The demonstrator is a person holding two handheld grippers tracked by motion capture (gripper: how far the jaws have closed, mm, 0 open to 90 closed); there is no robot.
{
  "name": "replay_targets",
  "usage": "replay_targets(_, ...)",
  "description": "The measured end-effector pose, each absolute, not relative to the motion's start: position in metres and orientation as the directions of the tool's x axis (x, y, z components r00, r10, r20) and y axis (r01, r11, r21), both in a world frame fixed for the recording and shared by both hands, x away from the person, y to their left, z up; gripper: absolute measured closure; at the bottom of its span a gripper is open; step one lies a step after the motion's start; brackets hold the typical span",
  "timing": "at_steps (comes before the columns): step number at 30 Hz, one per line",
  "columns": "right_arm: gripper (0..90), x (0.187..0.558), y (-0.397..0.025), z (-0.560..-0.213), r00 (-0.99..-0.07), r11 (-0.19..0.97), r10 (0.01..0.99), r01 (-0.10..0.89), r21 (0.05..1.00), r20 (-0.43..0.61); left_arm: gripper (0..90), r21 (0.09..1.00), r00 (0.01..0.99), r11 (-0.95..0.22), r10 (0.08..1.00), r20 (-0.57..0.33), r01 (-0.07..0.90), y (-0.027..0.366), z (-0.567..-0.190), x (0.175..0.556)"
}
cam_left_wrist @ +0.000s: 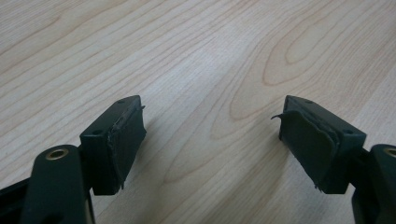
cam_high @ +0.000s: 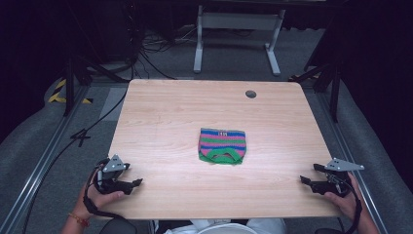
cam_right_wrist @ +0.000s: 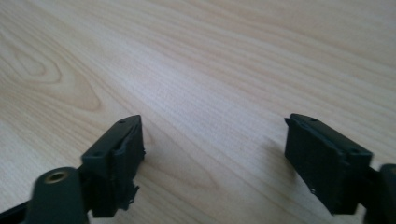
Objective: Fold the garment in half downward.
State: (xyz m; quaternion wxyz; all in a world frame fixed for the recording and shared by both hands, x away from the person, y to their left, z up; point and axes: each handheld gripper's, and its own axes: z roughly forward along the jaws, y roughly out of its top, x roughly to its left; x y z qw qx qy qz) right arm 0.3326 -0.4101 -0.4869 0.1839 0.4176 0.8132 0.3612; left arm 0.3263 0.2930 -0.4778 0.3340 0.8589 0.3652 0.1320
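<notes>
A small folded knitted cloth [cam_high: 222,145] with pink, green and blue stripes lies flat near the middle of the wooden table [cam_high: 170,117]. My left gripper [cam_high: 132,175] rests at the table's front left corner, held by a hand, jaws wide apart with bare wood between them [cam_left_wrist: 212,135]. My right gripper [cam_high: 308,174] sits at the front right corner, also open, with nothing between its jaws [cam_right_wrist: 215,144]. Both grippers point inward, well apart from the cloth.
A round cable hole [cam_high: 251,94] marks the table's far right area. Beyond the table are a white desk frame [cam_high: 238,29], cables on the grey floor and metal rails along both sides.
</notes>
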Motion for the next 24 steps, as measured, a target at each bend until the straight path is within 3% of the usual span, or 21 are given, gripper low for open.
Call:
replay_targets(4,18.2,0.3333,-0.4107,-0.4868,-0.584,0.387,0.812,0.552,0.739,0.011,15.8,0.691,0.687,-0.493,0.726,-0.008,0.529,0.295,-0.482,0.3275)
replay_targets(24,16.9,0.3342,-0.4096,-0.4871,-0.565,0.376,0.825,0.56,0.738,0.007,14.2,0.69,0.673,-0.495,0.739,0.014,0.529,0.2932,-0.4819,0.3307)
